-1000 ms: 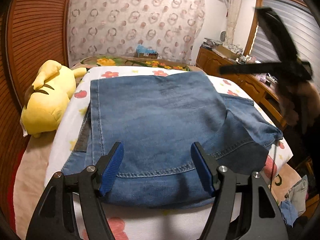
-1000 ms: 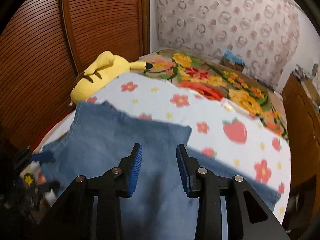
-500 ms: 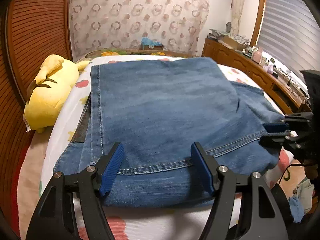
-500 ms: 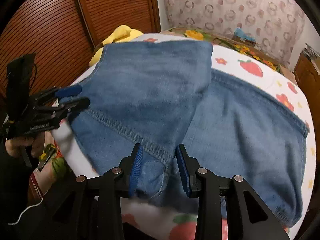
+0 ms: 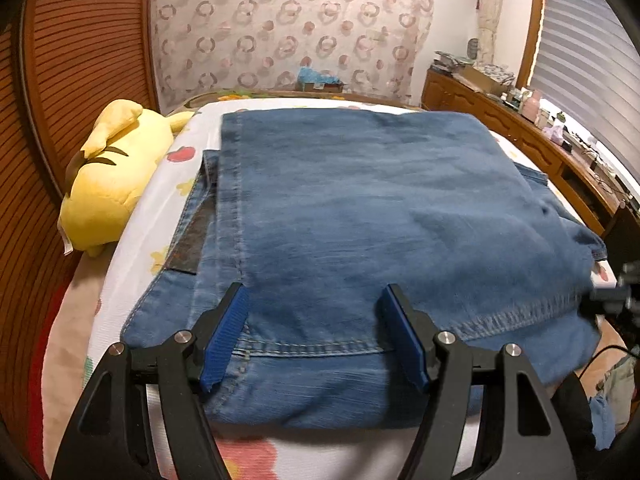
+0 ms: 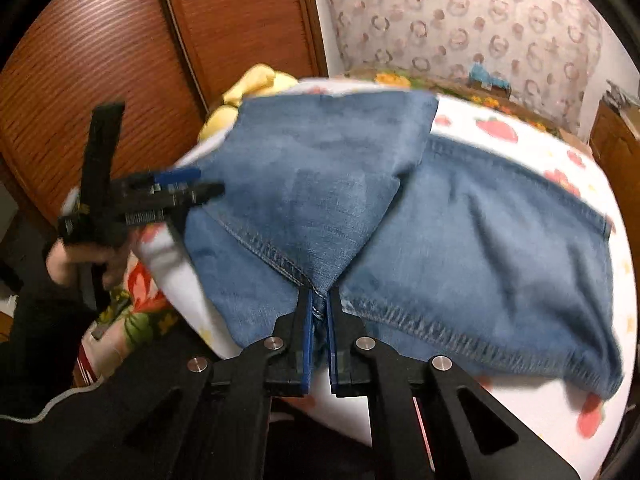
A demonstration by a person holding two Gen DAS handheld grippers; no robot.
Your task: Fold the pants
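Jeans (image 6: 320, 184) half folded on bed (image 6: 500, 120): right gripper (image 6: 319, 312) fingers pinch the six-o'clock hem corner, left gripper (image 5: 316, 328) fingers gape empty; next, carry that corner toward twelve.

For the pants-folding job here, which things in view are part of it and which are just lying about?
Part of the job:
- jeans
- right gripper, jaws shut on the jeans' hem corner
- left gripper, jaws open over the near edge
- bed sheet they lie on

Lying about:
- yellow plush toy
- clutter on the wooden dresser
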